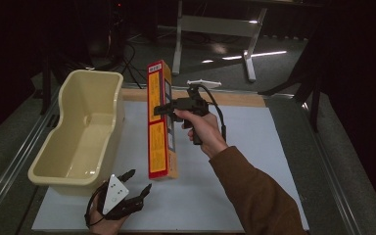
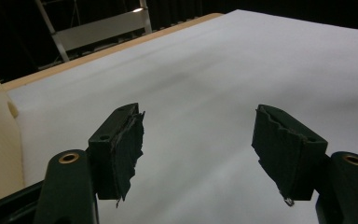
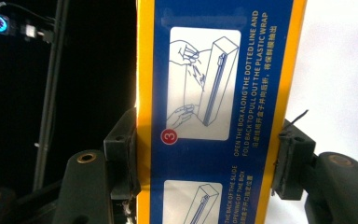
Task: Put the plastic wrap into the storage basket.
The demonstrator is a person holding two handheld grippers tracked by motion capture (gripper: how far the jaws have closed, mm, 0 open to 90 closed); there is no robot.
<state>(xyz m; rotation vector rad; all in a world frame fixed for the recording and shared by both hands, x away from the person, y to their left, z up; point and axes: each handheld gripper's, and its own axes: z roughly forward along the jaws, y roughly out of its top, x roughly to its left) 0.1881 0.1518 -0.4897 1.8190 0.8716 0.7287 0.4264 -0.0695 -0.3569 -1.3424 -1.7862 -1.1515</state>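
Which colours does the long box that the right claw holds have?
The long box is yellow with a blue panel and white instruction pictures, clearest in the right gripper view.

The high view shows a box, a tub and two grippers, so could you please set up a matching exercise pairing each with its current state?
Things:
1. plastic wrap box
2. cream tub
3. left gripper
4. right gripper

States:
A. jaws apart, holding nothing, near the front edge of the white sheet
B. empty, sitting at the left side of the table
C. clamped across a box's long sides
D. long and yellow, held on end in the middle

Pairs: 1-D, 2-B, 3-A, 4-C
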